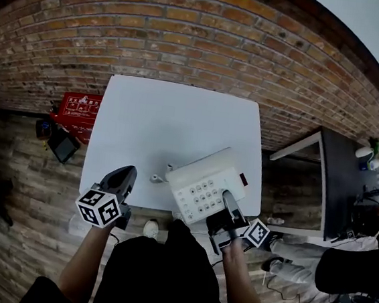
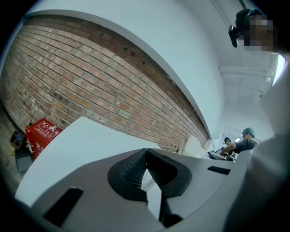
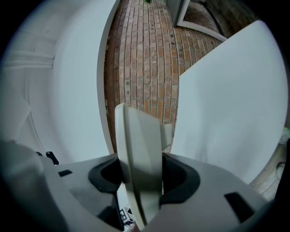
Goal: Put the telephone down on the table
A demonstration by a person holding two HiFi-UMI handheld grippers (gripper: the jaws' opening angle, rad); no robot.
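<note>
Right gripper (image 1: 228,205), telephone (image 1: 200,182) between its jaws

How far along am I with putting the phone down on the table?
Done: the right gripper has the phone over the table's near right corner. In hand: its fingers are shut on the phone's edge; whether the phone touches the tabletop can't be told. Left to do: set it flat and let go. The left gripper is shut and holds nothing.
</note>
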